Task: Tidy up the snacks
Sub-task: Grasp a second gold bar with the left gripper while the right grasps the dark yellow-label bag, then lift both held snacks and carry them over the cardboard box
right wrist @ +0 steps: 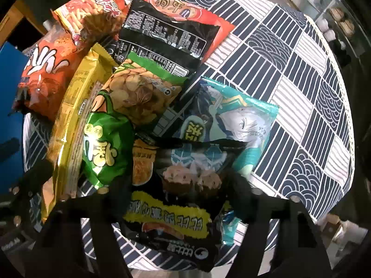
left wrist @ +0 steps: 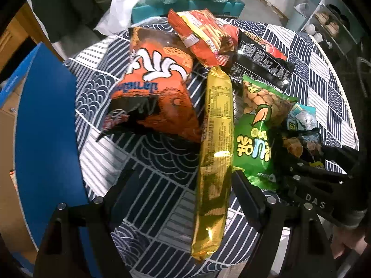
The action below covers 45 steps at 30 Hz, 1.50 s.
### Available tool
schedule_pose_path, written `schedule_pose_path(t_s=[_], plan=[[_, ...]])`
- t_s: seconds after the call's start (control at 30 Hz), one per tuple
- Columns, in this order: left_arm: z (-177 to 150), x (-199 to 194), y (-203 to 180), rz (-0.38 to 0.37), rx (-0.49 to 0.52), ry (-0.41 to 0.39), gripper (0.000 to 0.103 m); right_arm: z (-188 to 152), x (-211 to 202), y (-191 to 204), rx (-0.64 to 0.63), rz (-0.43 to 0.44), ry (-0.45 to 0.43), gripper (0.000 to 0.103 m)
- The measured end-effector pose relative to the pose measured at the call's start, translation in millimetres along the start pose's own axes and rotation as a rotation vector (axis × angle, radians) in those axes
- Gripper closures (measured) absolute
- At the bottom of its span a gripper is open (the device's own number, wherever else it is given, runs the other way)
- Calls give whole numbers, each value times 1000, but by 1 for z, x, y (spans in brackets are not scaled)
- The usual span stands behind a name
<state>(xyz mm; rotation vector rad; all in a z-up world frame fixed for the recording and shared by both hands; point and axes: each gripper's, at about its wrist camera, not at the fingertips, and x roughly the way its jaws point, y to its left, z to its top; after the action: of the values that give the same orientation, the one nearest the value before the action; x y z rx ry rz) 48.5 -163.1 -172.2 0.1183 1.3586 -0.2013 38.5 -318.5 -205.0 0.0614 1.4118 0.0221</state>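
A pile of snack packs lies on a round table with a navy-and-white patterned cloth (left wrist: 162,162). A long gold pack (left wrist: 215,153) lies between the fingers of my open left gripper (left wrist: 183,185), closer to the right finger. An orange bag (left wrist: 153,88), a green pea bag (left wrist: 257,139) and a black-backed bag (left wrist: 262,62) lie around it. My right gripper (right wrist: 178,185) is open over a black-and-yellow pack (right wrist: 171,217), its fingers on either side. A teal pack (right wrist: 231,125) lies just beyond, and the green bag (right wrist: 109,143) is to the left.
A blue chair (left wrist: 46,139) stands at the table's left edge. A teal box with bags (left wrist: 190,2) sits behind the table. Shelves (left wrist: 329,23) stand at the far right. Bare cloth (right wrist: 301,92) fills the table's right half.
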Motion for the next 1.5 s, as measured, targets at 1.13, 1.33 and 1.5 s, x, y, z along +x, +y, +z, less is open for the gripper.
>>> schedule_pose_path(t_s=[1.13, 1.33, 1.5], plan=[[4, -24, -17, -146, 52, -94, 75, -4, -67, -1, 18, 60, -138, 38], [-2, -49, -8, -158, 46, -137, 75, -4, -84, 5, 1, 65, -181, 38], [-8, -68, 2, -129, 45, -189, 75, -4, -100, 14, -23, 69, -216, 38]])
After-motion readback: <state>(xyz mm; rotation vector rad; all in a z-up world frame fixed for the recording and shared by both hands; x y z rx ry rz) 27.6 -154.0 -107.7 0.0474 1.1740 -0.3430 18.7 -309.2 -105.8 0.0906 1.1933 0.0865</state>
